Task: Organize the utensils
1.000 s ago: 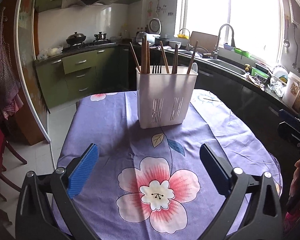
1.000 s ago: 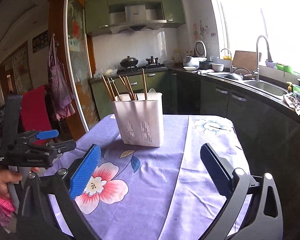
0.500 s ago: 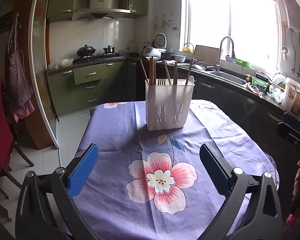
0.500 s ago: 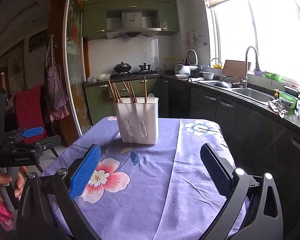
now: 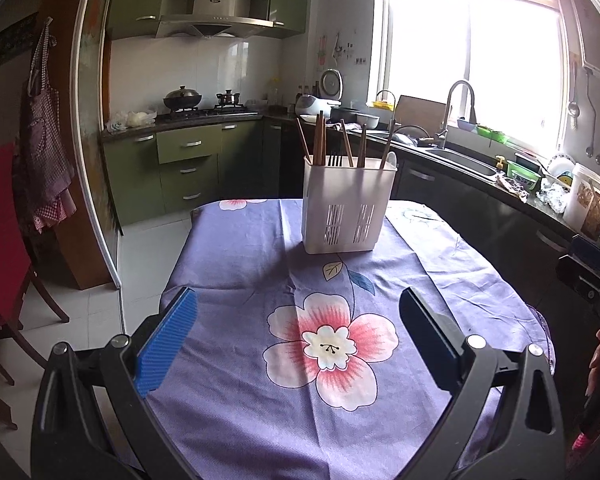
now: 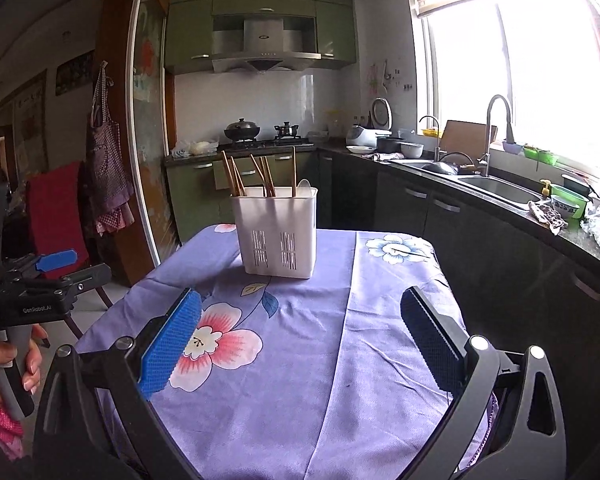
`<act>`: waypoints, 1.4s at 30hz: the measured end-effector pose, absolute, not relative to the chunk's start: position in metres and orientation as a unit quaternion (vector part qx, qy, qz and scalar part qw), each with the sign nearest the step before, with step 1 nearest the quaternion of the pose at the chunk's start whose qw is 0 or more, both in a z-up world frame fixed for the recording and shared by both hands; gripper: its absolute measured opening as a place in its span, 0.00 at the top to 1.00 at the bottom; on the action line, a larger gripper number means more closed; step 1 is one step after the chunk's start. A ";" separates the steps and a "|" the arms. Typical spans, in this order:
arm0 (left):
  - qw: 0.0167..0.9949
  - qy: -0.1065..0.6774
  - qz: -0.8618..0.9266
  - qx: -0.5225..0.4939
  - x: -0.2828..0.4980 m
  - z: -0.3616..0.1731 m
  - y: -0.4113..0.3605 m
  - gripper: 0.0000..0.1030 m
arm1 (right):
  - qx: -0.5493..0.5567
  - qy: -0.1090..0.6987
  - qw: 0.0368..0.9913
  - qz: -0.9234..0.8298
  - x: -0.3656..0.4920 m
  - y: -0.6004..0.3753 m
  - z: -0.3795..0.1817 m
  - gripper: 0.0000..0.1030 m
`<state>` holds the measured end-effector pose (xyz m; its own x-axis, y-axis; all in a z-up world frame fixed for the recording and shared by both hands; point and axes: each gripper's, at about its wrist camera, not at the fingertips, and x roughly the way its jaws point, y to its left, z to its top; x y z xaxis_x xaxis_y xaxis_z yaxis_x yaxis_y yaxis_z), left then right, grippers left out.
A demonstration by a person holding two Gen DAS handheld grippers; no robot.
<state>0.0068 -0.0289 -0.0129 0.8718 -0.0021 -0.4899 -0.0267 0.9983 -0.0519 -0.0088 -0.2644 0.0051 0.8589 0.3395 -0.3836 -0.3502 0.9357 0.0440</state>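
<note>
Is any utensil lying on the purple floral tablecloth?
No, the purple floral tablecloth carries only the white slotted plastic holder, with wooden chopsticks standing inside.

utensil holder stands on the table, chopsticks and perhaps a fork inside it.

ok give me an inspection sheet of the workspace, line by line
surface: table under a purple floral tablecloth, wrinkled near the right edge.
job's things: white utensil holder upright toward the far end of the table; wooden chopsticks, a fork and a white spoon stand in it.
clutter: no loose items seen on the cloth.
grippers: left claw open, holding nothing, above the near table edge; right claw open, holding nothing.
cables: nothing seen.
surroundings: kitchen; sink with faucet and crowded counter at right, stove with wok behind, red chair at left.
</note>
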 end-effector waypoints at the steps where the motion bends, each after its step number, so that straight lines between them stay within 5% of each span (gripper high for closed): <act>1: 0.967 0.252 0.006 -0.029 0.006 -0.012 -0.029 0.07 | -0.014 0.197 0.964 0.179 -0.010 -0.264 0.005 0.05; 42: 0.967 0.252 0.004 -0.027 0.000 -0.009 -0.036 0.07 | -0.009 0.199 0.962 0.185 -0.012 -0.258 0.008 0.05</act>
